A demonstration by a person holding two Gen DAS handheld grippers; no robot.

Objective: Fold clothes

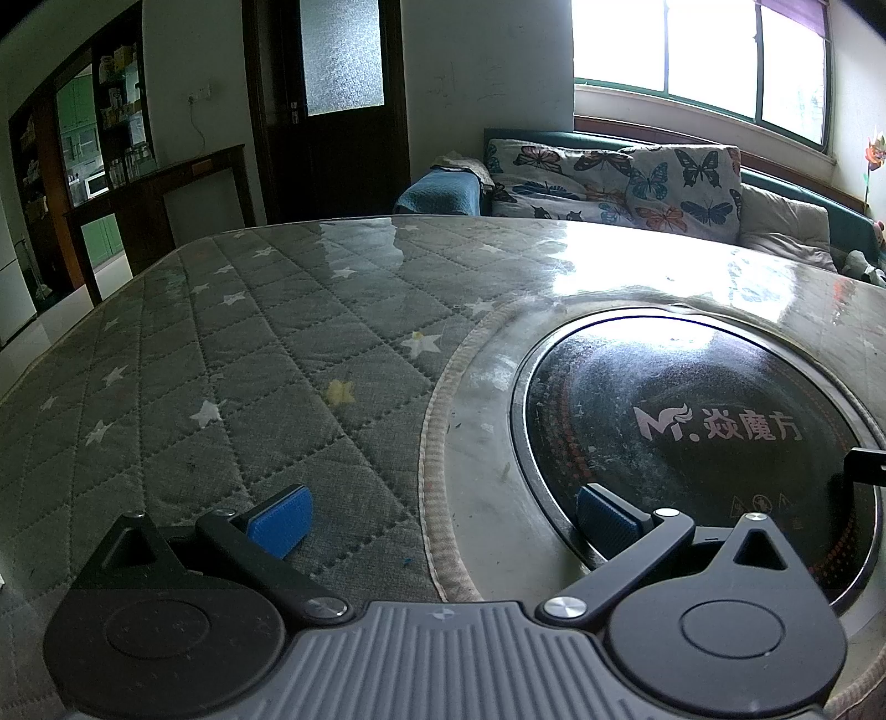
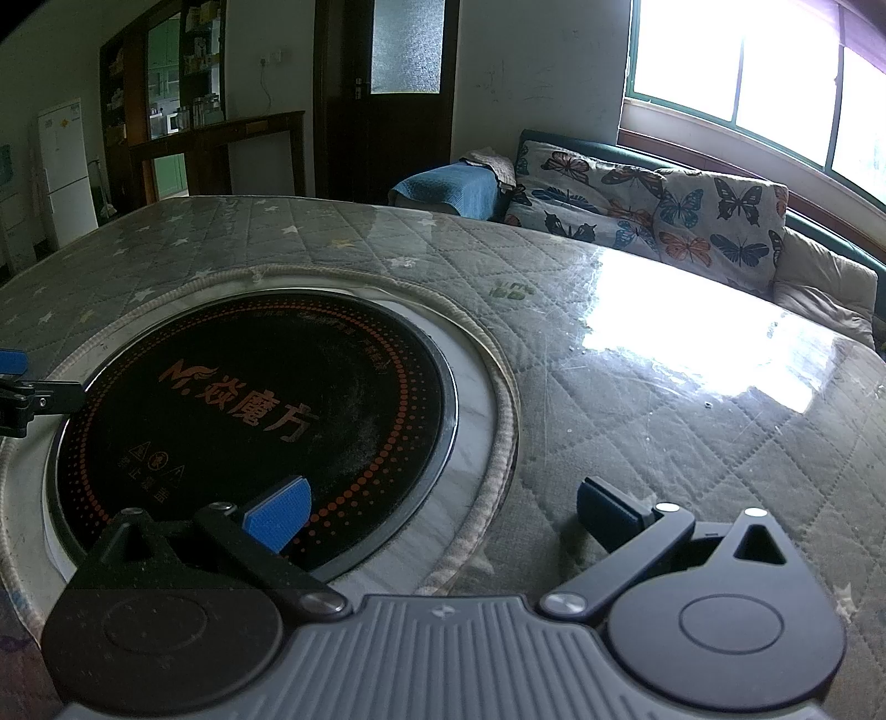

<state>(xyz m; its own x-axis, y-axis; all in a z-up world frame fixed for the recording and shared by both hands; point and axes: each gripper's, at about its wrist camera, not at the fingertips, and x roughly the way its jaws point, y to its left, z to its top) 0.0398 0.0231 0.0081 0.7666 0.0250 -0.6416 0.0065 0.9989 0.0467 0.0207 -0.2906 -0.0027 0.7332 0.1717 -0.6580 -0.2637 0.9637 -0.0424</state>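
No garment shows in either view. My left gripper (image 1: 440,523) is open and empty, low over a table covered with a grey quilted star-print cloth (image 1: 232,354) under clear plastic. My right gripper (image 2: 440,520) is open and empty, low over the same cloth (image 2: 692,421). A round black induction cooktop (image 1: 692,421) is set into the table between the two grippers; it also shows in the right wrist view (image 2: 266,399). The left gripper's finger shows at the left edge of the right wrist view (image 2: 22,399).
A sofa with butterfly-print cushions (image 1: 626,183) stands beyond the table's far edge under a bright window (image 1: 692,50). A dark door (image 1: 332,105) and a wooden shelf unit (image 1: 111,183) are at the back left. A white fridge (image 2: 63,171) stands far left.
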